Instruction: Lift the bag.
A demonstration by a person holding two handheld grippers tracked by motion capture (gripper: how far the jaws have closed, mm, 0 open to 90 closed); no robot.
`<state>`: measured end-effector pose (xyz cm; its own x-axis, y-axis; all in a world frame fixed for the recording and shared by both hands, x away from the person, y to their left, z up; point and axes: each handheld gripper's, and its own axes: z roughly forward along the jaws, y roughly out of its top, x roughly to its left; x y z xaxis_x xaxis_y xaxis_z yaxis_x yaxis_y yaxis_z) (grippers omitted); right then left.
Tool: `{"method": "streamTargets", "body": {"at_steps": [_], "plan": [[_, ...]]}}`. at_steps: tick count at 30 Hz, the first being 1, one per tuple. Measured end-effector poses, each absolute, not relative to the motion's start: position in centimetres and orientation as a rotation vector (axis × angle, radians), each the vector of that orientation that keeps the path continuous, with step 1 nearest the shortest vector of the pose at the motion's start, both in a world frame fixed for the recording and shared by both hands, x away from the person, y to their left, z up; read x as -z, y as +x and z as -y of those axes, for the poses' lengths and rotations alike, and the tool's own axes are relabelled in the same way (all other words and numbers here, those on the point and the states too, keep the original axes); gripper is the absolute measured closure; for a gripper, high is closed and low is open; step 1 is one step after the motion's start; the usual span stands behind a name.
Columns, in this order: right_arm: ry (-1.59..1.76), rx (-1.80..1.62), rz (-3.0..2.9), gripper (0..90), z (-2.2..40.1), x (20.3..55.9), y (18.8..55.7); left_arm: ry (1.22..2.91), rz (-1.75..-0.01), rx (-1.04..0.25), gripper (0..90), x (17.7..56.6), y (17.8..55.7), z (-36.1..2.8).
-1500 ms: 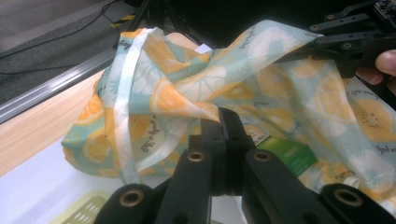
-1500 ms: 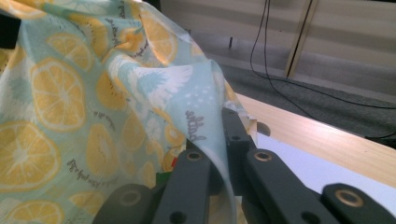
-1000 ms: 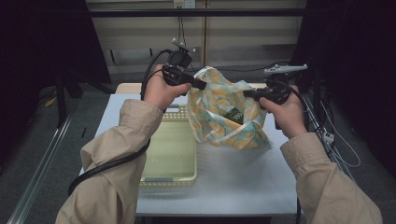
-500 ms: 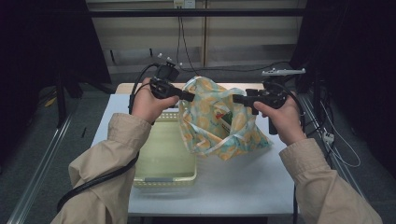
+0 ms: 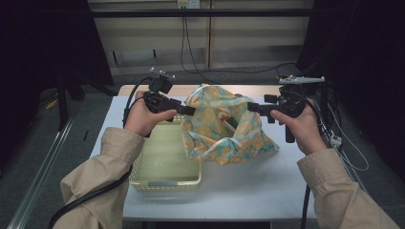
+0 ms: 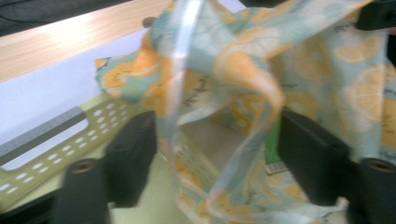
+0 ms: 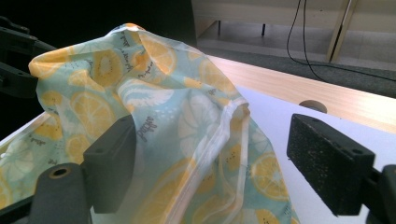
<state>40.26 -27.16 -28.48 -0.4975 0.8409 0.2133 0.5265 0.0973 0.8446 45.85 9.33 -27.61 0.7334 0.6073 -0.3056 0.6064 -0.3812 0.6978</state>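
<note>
On the white desk (image 5: 267, 191), a citrus-print bag (image 5: 224, 129) stands slumped just right of the pale yellow basket (image 5: 165, 164), between two grippers.
Left gripper (image 5: 188, 110) and right gripper (image 5: 249, 106) have just been opening; both jaws now stand wide, the bag's rim loose between them, unpinched. Thin, soft and slippery, it looks light and will likely sag; its stitched top hem is the best hold. Small printed script on the fabric is unreadable; something green sits inside.
</note>
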Motion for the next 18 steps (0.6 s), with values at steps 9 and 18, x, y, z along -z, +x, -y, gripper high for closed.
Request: {"method": "streamTargets", "body": {"at_steps": [9,18], "plan": [[1.342,-1.343,-2.056,18.4,27.3,26.0,40.1,2.102,-0.908,-0.028,17.1,27.1,45.6,-10.0],[1.334,-1.326,-2.057,17.7,28.7,27.7,39.6,2.103,-0.875,-0.034,12.2,27.9,45.2,-11.8]]}}
